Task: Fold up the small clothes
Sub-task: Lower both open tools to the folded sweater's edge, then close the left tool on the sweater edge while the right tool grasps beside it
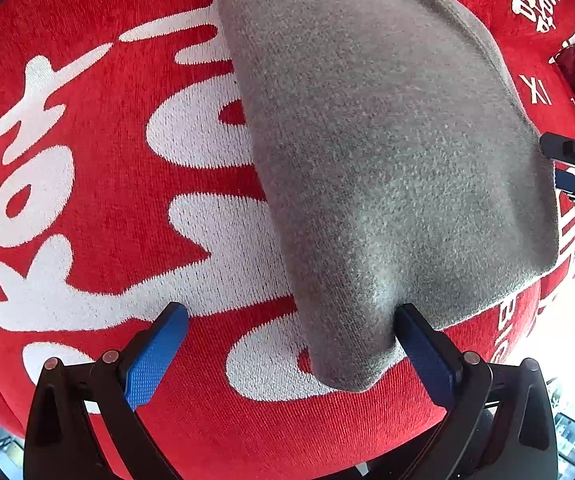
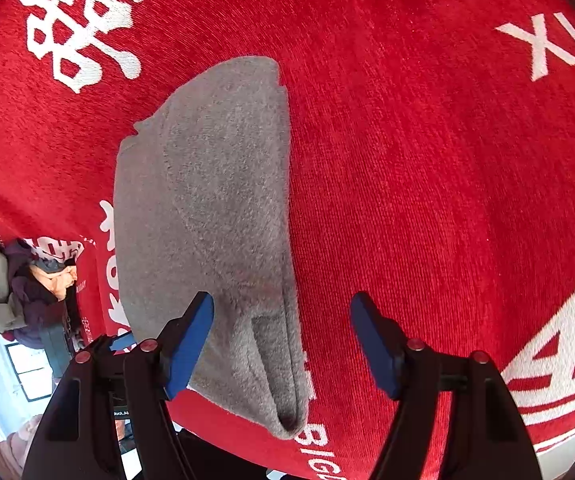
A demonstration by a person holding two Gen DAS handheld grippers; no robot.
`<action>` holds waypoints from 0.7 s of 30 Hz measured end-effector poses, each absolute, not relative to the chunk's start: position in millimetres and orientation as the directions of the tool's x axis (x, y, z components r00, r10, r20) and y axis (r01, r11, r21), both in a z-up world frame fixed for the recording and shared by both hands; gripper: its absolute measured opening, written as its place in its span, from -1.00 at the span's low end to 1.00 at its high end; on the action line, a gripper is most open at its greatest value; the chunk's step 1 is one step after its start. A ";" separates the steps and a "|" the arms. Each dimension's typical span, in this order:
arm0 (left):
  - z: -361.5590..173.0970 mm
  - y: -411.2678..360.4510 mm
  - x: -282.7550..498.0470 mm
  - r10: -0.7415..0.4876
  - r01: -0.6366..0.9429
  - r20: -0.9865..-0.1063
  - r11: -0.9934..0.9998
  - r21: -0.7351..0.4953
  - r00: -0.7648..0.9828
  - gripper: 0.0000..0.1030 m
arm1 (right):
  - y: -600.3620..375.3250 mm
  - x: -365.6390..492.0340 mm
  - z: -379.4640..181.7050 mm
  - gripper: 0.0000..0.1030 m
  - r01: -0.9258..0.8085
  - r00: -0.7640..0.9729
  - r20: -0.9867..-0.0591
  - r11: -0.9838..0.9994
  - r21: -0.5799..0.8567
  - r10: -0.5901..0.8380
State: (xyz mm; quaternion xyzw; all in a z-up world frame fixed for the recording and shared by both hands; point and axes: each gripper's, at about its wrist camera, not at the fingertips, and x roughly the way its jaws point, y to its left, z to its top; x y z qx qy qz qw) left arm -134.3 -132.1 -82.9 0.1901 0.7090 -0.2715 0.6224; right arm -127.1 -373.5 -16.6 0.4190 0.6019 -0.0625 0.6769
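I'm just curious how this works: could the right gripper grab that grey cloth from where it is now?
Probably yes. The right gripper stands open right over the near end of the grey cloth, which lies between its fingers on the red blanket. Nothing covers that end, so closing should catch it.

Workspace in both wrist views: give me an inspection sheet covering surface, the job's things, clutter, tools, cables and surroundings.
Surface: red cloth with white woven lettering, covering the work area.
Job's things: one grey knit garment, folded and lying flat on the cloth.
Clutter: heap of other clothes at the far left edge in the right wrist view.
Tools: left tool open, its right pad against the garment's corner; right tool open, the garment's end lying between its fingers, not pinched.
Cables: nothing seen.
Surroundings: bright window area beyond the cloth's edge; details too blurred to tell.
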 end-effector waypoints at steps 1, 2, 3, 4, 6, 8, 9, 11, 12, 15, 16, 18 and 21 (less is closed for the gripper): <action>-78.0 -132.4 -136.8 -0.066 0.609 -0.986 0.780 -0.145 -0.150 1.00 | -374.4 -125.7 -17.7 0.44 0.588 0.266 -0.866 0.641 0.493 0.423; -76.9 -133.3 -136.4 -0.064 0.610 -0.987 0.780 -0.141 -0.147 1.00 | -375.4 -124.6 -19.0 0.44 0.585 0.264 -0.866 0.643 0.494 0.425; -74.7 -133.6 -136.6 -0.063 0.611 -0.987 0.779 -0.140 -0.146 1.00 | -376.0 -123.6 -20.1 0.44 0.583 0.261 -0.866 0.646 0.494 0.427; -71.0 -135.9 -135.4 -0.063 0.612 -0.988 0.778 -0.139 -0.144 1.00 | -376.8 -122.8 -21.2 0.44 0.579 0.259 -0.865 0.648 0.494 0.429; -66.9 -136.8 -133.6 -0.066 0.615 -0.988 0.777 -0.139 -0.139 1.00 | -378.5 -121.1 -23.3 0.45 0.575 0.255 -0.864 0.651 0.496 0.433; -61.0 -137.7 -128.9 -0.081 0.615 -0.988 0.775 -0.146 -0.131 1.00 | -380.4 -119.3 -24.6 0.44 0.572 0.252 -0.863 0.652 0.498 0.438; -57.3 -136.1 -127.5 -0.099 0.615 -0.988 0.774 -0.153 -0.121 1.00 | -381.7 -118.3 -25.0 0.44 0.570 0.250 -0.861 0.652 0.500 0.442; -49.8 -133.9 -120.0 -0.147 0.609 -0.984 0.773 -0.179 -0.102 1.00 | -384.7 -115.2 -24.9 0.45 0.557 0.252 -0.856 0.656 0.509 0.450; -47.0 -131.4 -114.6 -0.180 0.596 -0.978 0.776 -0.206 -0.104 1.00 | -386.5 -113.6 -24.5 0.45 0.550 0.257 -0.853 0.657 0.516 0.454; -46.6 -125.6 -95.1 -0.303 0.521 -0.937 0.779 -0.349 -0.174 1.00 | -397.0 -108.3 -24.5 0.45 0.528 0.290 -0.829 0.643 0.555 0.477; -48.0 -125.7 -90.8 -0.331 0.505 -0.924 0.774 -0.382 -0.192 1.00 | -402.5 -104.8 -25.8 0.45 0.519 0.311 -0.813 0.629 0.579 0.492; -55.2 -130.2 -83.5 -0.383 0.481 -0.888 0.746 -0.460 -0.255 1.00 | -410.0 -99.5 -31.4 0.45 0.503 0.338 -0.780 0.599 0.623 0.527; -64.6 -139.1 -75.3 -0.420 0.462 -0.850 0.715 -0.525 -0.317 1.00 | -417.6 -91.7 -44.2 0.45 0.484 0.362 -0.723 0.545 0.685 0.588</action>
